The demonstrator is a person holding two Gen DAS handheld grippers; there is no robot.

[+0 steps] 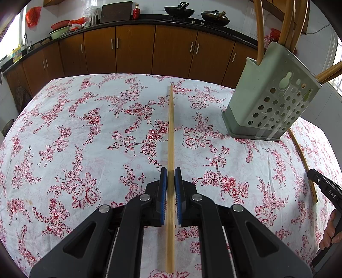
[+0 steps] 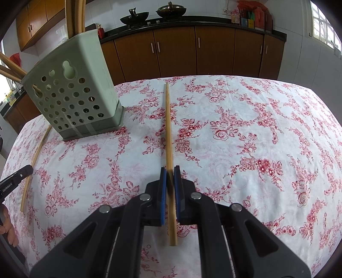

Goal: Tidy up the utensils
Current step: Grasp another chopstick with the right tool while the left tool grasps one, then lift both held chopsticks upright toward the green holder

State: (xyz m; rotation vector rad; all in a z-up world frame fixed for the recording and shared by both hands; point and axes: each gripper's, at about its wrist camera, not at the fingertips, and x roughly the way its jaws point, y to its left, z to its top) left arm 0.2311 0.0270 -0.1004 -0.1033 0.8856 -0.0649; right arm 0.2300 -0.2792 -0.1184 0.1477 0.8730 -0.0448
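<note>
My left gripper [image 1: 170,173] is shut on a long bamboo chopstick [image 1: 171,128] that points away over the floral tablecloth. My right gripper [image 2: 170,171] is shut on a second bamboo chopstick [image 2: 168,128], also pointing away. A pale green perforated utensil holder [image 1: 271,96] stands to the right in the left wrist view and to the left in the right wrist view [image 2: 72,89]. It holds several chopsticks [image 1: 286,23]. Another chopstick [image 2: 35,162] lies on the cloth beside the holder; it also shows in the left wrist view [image 1: 303,160].
The table wears a white cloth with red flowers [image 1: 85,128]. Behind it stand brown kitchen cabinets [image 1: 134,49] and a black counter with woks [image 1: 214,18]. The other gripper's tip shows at each view's edge [image 1: 325,186] [image 2: 15,177].
</note>
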